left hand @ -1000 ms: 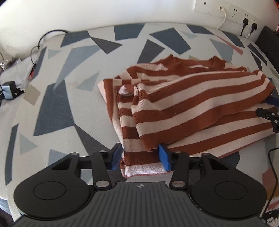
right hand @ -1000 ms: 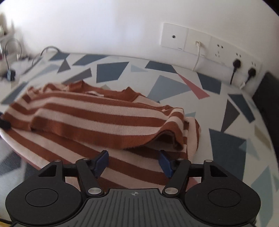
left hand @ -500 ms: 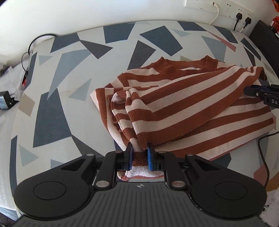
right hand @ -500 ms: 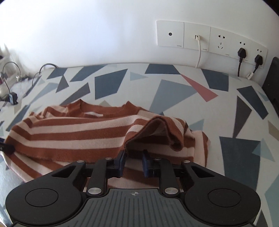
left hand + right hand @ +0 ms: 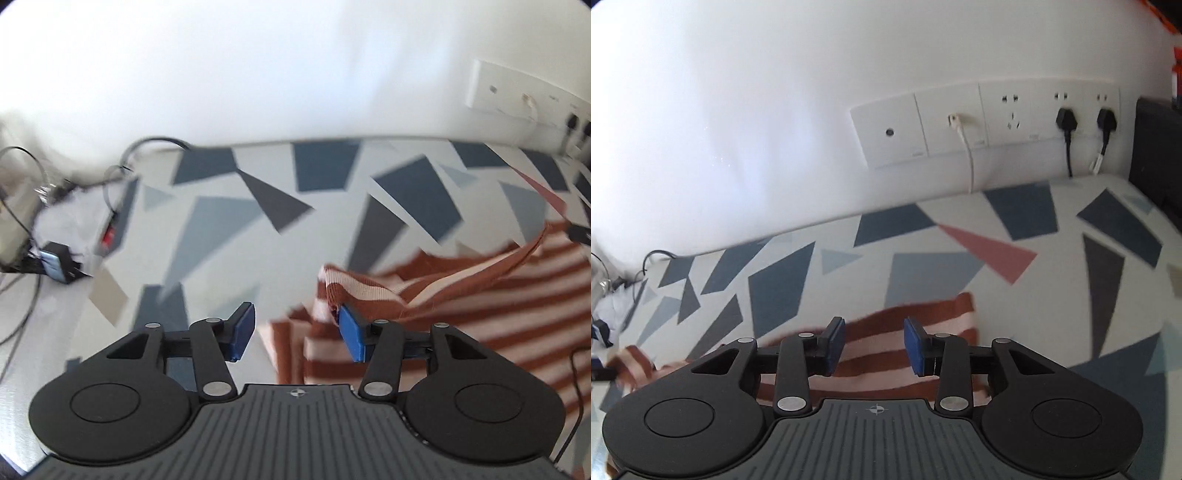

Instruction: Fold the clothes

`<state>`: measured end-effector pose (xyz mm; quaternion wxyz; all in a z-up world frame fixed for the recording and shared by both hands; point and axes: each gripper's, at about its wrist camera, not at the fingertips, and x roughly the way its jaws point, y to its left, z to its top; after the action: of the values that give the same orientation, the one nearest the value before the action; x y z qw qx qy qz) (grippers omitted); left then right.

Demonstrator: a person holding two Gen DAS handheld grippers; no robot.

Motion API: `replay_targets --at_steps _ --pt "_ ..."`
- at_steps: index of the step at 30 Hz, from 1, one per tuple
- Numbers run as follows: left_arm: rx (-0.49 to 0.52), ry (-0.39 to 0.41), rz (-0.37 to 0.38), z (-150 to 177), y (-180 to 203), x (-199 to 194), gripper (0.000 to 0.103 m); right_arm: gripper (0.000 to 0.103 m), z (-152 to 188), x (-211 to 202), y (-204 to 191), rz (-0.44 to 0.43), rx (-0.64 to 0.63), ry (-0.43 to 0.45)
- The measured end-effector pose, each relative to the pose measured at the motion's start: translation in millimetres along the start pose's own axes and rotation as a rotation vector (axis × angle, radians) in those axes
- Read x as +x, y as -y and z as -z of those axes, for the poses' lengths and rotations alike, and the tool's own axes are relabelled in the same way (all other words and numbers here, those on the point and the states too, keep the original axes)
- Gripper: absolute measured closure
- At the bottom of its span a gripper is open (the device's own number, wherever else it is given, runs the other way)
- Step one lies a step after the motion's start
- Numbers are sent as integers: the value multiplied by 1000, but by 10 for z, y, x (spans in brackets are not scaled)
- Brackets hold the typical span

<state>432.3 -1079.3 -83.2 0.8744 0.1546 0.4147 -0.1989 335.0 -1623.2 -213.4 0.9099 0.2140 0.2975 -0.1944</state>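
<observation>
Nearest in the left wrist view, the left gripper (image 5: 295, 334) has its two blue-padded fingers (image 5: 242, 331) spread, and the jaws are opening. Nothing is pinched between them; through the gap shows the patterned surface and the near edge of the rust-brown and cream striped knit sweater (image 5: 480, 306). A raised fold of the sweater sits against the outer top of the right-hand finger, though the blur leaves it unclear whether cloth and pad touch. The rest of the garment spreads to the right of that finger and beyond it, with one brown hem edge lifted in a ridge toward the far right. Left of the fingers and farther off lie a small dark box with a blue face (image 5: 59, 262) and loose grey cables (image 5: 22, 221). Beyond the fingertips stretches the white cloth-covered surface printed with blue and grey angular shapes (image 5: 258, 229), ending at a white wall.

In the right wrist view, the right gripper (image 5: 874, 345) also has its blue-padded fingers (image 5: 915, 345) apart, jaws opening, with no cloth pressed between them. The striped sweater (image 5: 886, 354) lies flat directly under and between the fingers, reaching just past the tips. Farther on is the patterned surface (image 5: 960, 266), then a white wall socket panel (image 5: 990, 122) with two black plugs and a white cable.
</observation>
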Motion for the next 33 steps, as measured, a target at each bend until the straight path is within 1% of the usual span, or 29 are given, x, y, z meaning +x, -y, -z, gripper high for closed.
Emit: replay_targets --at_steps 1,2,3,4,6,8,10,12,14,15,16,19,21,23,27,30,33 --pt "2 11 4 -10 -5 -8 47 68 10 -39 27 4 -8 -2" --pt "5 16 13 -5 -8 -9 44 65 31 -83 57 10 -11 -7" --pt "10 14 23 7 -4 -1 38 59 62 -128 99 21 -8 -10" --pt "15 5 29 29 8 19 34 55 96 -174 146 34 -3 -13" --pt "29 -40 37 83 29 98 32 41 180 -257 257 70 22 -34" --pt "32 -89 48 179 52 157 32 31 257 -334 385 103 67 -63" --pt "31 -111 54 262 46 193 27 23 334 -408 511 97 122 -90" --pt "29 -125 39 348 29 239 22 7 417 -436 602 72 163 -115" --pt "24 -155 27 410 2 321 21 1 488 -407 637 78 180 -143" --pt "18 -176 23 435 -14 372 21 1 503 -371 623 82 174 -154" --pt "2 -186 23 448 -36 404 18 1 515 -333 602 85 166 -164" --pt "-55 -213 26 472 -104 488 6 1 526 -194 517 78 133 -195" --pt "-88 -230 35 475 -127 536 0 1 524 -78 433 84 95 -228" --pt "-114 -237 46 481 -140 568 0 1 523 22 341 102 44 -250" --pt "-161 -244 76 491 -181 616 0 1 536 128 191 144 -53 -248" --pt "-195 -251 102 504 -240 641 0 1 547 148 167 153 -64 -236" --pt "-176 -229 106 519 -225 632 0 1 555 149 164 157 -63 -228"
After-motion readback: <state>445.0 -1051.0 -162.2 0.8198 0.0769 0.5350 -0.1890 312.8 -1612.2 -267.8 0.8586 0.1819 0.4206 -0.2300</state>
